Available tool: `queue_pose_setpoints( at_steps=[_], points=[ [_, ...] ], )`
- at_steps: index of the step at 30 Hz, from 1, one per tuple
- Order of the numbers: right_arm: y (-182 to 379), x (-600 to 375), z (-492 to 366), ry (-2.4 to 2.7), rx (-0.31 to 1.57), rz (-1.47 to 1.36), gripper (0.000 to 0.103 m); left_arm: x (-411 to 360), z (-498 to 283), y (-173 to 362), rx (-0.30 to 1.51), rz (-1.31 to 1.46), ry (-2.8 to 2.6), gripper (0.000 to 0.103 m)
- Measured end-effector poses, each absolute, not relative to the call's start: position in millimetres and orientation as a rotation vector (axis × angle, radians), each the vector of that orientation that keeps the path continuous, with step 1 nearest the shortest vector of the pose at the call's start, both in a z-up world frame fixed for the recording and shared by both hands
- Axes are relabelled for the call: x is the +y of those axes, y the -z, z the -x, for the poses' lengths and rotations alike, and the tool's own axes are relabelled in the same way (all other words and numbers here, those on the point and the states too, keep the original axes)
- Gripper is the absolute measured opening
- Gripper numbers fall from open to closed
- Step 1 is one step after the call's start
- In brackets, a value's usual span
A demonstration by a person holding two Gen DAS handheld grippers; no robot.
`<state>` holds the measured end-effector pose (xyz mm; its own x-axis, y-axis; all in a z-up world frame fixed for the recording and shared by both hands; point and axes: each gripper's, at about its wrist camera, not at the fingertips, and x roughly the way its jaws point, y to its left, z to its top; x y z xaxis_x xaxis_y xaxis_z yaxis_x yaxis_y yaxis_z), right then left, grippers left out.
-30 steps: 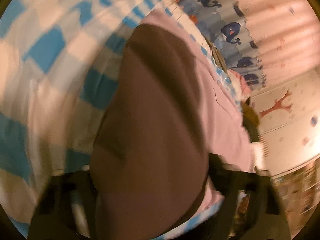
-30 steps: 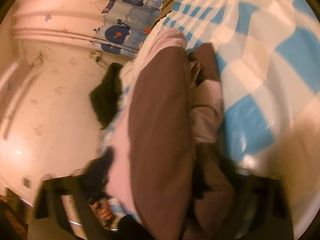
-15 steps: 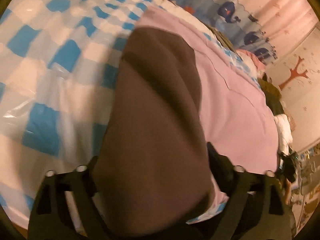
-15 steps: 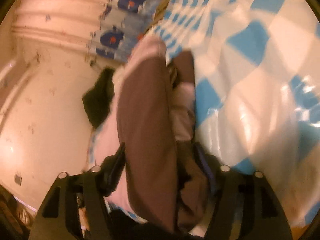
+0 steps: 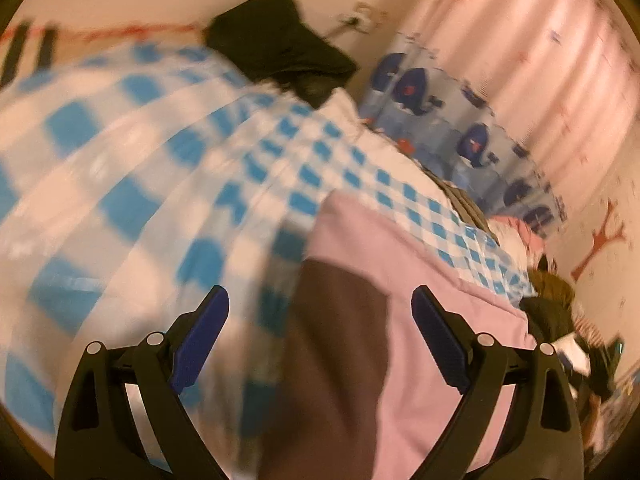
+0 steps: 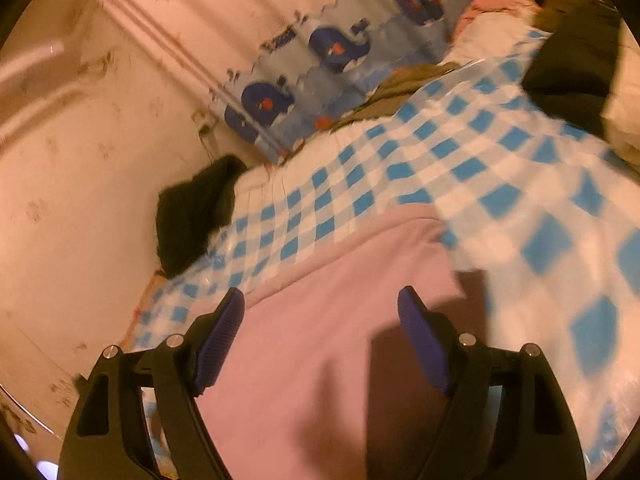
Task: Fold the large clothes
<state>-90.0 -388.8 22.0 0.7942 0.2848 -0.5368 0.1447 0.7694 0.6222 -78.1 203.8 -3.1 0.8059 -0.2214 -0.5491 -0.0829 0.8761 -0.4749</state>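
Both grippers tilt downward over a bed spread with a blue-and-white checked cover [image 5: 168, 184]. The left gripper [image 5: 320, 322] has its blue pads wide apart with nothing clamped; the pink-and-brown garment [image 5: 404, 304] lies flat on the cover below and between them. The right gripper [image 6: 320, 322] is opening, its pads clear of the same garment [image 6: 320, 304] beneath it. A whale-print curtain [image 6: 320, 48] hangs behind. No readable writing shows.

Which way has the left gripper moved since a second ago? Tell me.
Yes. The left gripper has let go and lifted up off the pink and brown garment, whose brown panel had filled the view; the checkered cloth lies exposed.
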Motion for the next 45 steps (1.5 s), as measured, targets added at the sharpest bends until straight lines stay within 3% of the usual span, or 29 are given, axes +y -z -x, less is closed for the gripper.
queue_pose_setpoints(
  at_steps=[5,9,11,17,22,25,30,38,45],
  points=[
    [43,-376,27,0.033,0.849,-0.664,0.078,147,18,6,0.722,0.314,0.124,0.089],
    [81,-382,17,0.056,0.906,-0.671,0.078,124,-13,55,0.907,0.255,0.102,0.09],
    [84,-387,16,0.046,0.907,-0.694,0.078,132,-13,74,0.918,0.338,0.11,0.096],
    [59,-387,32,0.035,0.886,-0.704,0.078,136,14,63,0.888,0.311,0.075,0.095],
    [22,-373,92,0.07,0.776,-0.603,0.095,143,47,50,0.838,0.22,0.038,0.095],
    [49,-378,104,0.077,0.894,-0.603,0.096,142,65,43,0.831,0.186,0.031,0.095],
    [30,-403,158,0.096,0.742,-0.766,0.095,142,100,22,0.786,0.126,0.015,0.095],
    [57,-431,238,0.172,0.786,-0.952,0.095,146,141,2,0.757,0.081,0.009,0.095],
    [66,-420,250,0.066,0.785,-1.025,0.096,145,165,-9,0.73,0.029,-0.003,0.095]
  ],
)
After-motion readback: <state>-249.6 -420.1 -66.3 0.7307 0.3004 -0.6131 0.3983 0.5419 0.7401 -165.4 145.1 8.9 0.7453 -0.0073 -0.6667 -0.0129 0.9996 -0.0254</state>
